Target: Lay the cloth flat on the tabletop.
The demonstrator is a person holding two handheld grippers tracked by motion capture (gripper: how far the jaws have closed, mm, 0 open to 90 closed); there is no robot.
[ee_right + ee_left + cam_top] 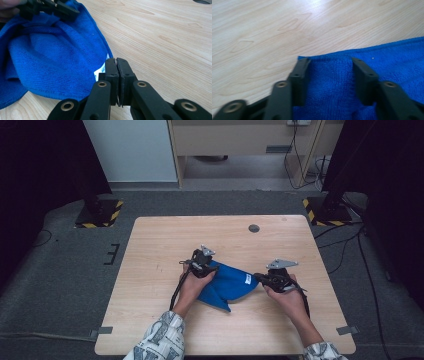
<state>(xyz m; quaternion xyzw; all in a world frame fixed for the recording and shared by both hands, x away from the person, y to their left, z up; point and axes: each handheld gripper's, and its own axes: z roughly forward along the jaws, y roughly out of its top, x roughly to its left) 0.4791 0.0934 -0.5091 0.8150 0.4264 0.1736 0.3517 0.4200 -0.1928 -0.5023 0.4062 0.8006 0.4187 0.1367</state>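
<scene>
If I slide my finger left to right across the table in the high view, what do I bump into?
Left gripper → crumpled blue microfibre cloth → small white label on the cloth → right gripper.

blue cloth cut off at the frame edge, white tag print unreadable — partly behind the fingers

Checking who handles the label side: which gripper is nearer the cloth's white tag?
Right. The right gripper is shut at the blue cloth edge beside the white tag; the left gripper sits at the cloth's opposite corner.
</scene>
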